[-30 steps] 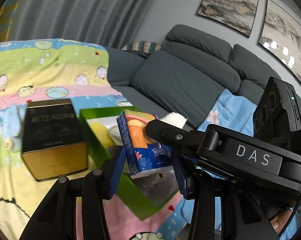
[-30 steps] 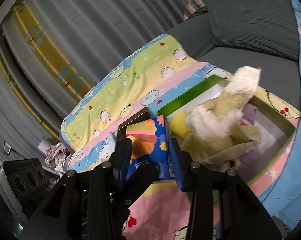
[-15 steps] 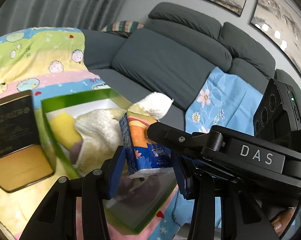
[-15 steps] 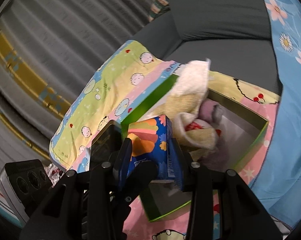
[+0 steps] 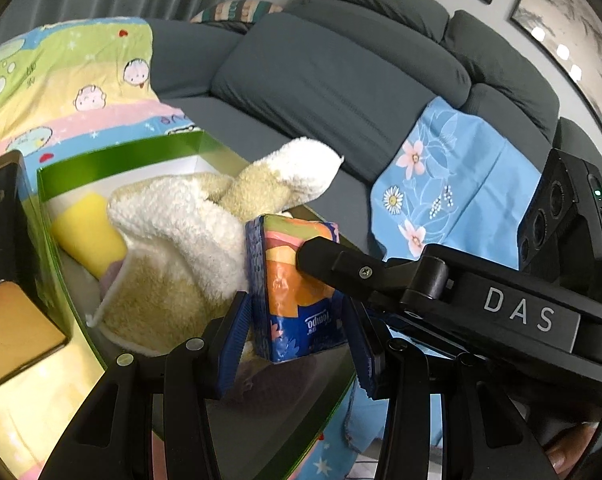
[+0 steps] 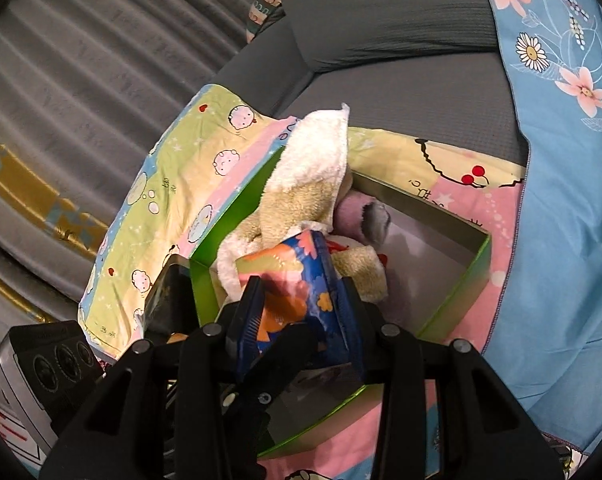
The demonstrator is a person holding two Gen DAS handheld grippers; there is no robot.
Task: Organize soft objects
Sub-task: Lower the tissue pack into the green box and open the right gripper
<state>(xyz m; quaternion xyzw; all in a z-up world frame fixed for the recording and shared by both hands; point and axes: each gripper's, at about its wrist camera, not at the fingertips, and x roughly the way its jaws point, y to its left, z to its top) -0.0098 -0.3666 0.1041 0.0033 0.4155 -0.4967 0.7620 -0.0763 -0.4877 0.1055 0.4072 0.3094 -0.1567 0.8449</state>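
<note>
A blue and orange tissue pack (image 5: 297, 292) is held over the open green box (image 5: 113, 156). My left gripper (image 5: 297, 344) has its blue pads on both sides of the pack. My right gripper (image 6: 301, 320) is also shut on the pack (image 6: 297, 276), and its black finger crosses the pack in the left wrist view (image 5: 341, 268). In the box lie a cream fluffy towel (image 5: 173, 236), a yellow sponge (image 5: 87, 232) and a purple soft item (image 6: 361, 216). The box's near half shows bare floor (image 6: 433, 252).
A black and gold box (image 5: 9, 280) stands just left of the green box on the cartoon-print blanket (image 5: 61, 92). A grey sofa (image 5: 341, 80) with a blue floral cloth (image 5: 453, 176) lies behind. Grey curtains (image 6: 81, 60) hang at the far left.
Both grippers have carried the tissue pack from beside the black box to over the green box and lower toward it. The pack now tilts in the right wrist view.
</note>
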